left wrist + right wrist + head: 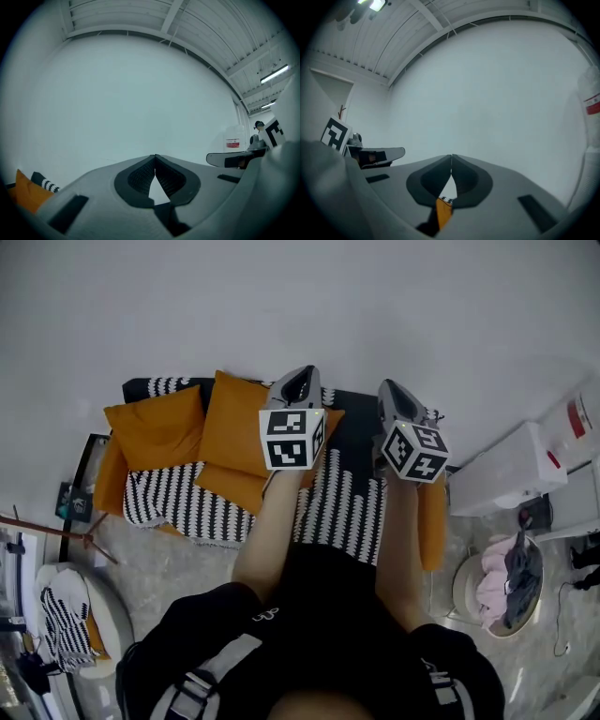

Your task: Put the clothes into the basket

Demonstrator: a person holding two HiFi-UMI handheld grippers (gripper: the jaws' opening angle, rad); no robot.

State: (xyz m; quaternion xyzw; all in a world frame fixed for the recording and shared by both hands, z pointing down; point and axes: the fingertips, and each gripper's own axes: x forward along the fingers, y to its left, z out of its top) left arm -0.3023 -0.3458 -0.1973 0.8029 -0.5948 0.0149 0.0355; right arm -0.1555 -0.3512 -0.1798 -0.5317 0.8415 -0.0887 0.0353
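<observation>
Clothes (494,585) in basket (461,594); left tool (154,159), right tool (451,159) closed, empty.

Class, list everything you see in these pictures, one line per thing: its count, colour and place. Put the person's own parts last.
sofa: one, orange with a black-and-white striped cover, centre, against the wall
cushions: two, orange, on the sofa's left half
basket: one, pale, round, on the floor at lower right
pink garment: one, in the basket
dark grey garment: one, in the basket, over the pink one
box: one, white, right of the sofa
striped cloth: one, black and white, on a round white stand at lower left
left gripper: one, grey, jaws shut, empty, above the sofa
right gripper: one, grey, jaws shut, empty, beside the left
arms: two, reaching forward from black sleeves
</observation>
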